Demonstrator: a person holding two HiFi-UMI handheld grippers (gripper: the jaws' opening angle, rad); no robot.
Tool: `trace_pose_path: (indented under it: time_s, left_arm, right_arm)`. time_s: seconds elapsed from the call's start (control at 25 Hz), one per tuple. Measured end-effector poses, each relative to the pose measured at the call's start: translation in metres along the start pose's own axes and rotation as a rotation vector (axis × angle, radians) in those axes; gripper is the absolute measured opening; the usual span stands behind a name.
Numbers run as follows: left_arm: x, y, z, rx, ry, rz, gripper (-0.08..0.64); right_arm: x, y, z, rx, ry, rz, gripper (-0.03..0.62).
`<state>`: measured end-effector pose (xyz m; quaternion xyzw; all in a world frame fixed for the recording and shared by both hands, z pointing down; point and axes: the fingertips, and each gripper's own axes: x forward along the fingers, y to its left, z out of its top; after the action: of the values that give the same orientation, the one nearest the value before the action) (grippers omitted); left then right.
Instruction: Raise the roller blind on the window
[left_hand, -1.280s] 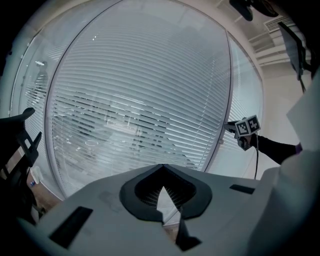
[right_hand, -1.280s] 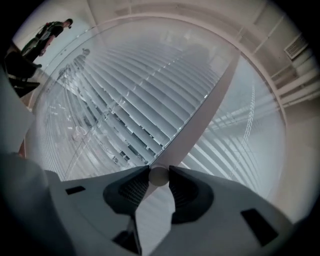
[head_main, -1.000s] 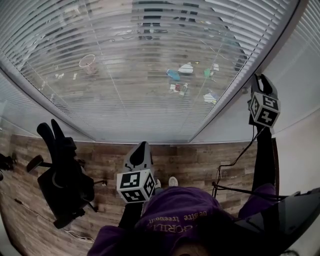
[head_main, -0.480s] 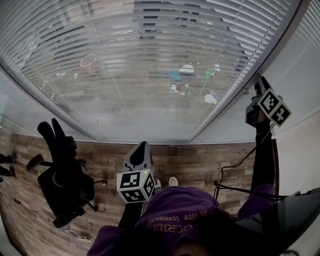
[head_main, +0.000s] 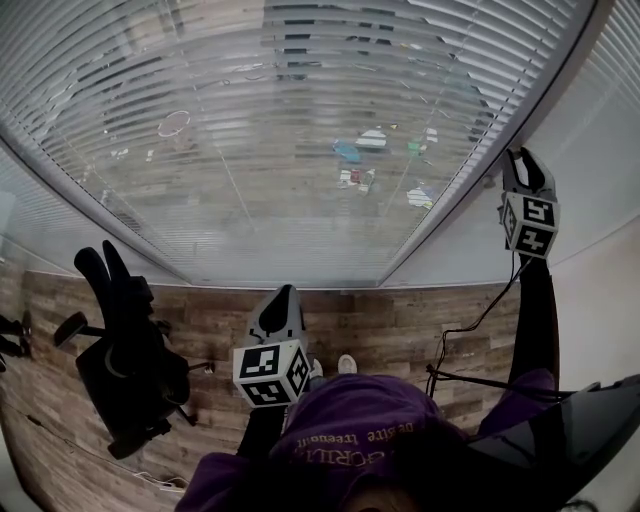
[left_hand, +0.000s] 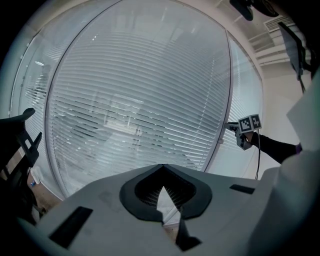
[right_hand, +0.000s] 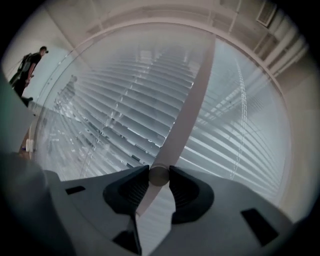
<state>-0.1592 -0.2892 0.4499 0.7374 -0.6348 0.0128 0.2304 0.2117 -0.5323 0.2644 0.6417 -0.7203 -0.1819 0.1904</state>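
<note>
**Head view.** We see the blind lowered, its horizontal slats covering the large pane down to just above the wooden floor. A second slatted pane continues to the right of the window post. The right gripper is held out at this post, on the blind's right edge, at the end of a dark sleeve. A black cable hangs below it.

**Right gripper view.** We find a small pale round knob lodged between the two dark fingers. It touches the pad on either side, so the jaws are clamped on it. The knob lies on the line of the post, which runs up and away from the fingertips with slats on both sides. We cannot tell whether the knob belongs to the post or to a rod of the blind.

**Left gripper view.** The tips of the left gripper meet at a point with nothing between them, so the jaws are closed and empty. The blind fills the field ahead, well apart from these tips. In the head view this gripper sits low and central, above a purple garment, with an office chair to its left.
</note>
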Motion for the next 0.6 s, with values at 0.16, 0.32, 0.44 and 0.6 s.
trace_pose_path:
  time_s: [0.16, 0.32, 0.44, 0.6]
  left_arm:
    - [0.0014, -0.0007, -0.0001, 0.000, 0.001, 0.002, 0.000]
    - [0.0038, -0.0028, 0.0010, -0.001, 0.002, 0.003, 0.000]
    - [0.0047, -0.0023, -0.0013, -0.002, 0.003, 0.003, 0.000]
    - [0.0046, -0.0027, -0.0017, -0.003, 0.001, 0.002, 0.000]
  right_arm:
    - [-0.0007, 0.0030, 0.0018, -0.178, 0.006, -0.032, 0.123]
    - [0.0005, 0.0031, 0.0022, -0.279, 0.000, -0.067, 0.123]
    - [0.0007, 0.0037, 0.0003, -0.231, 0.018, -0.065, 0.122]
    - [0.0016, -0.0009, -0.0035, 0.038, 0.030, -0.024, 0.122]
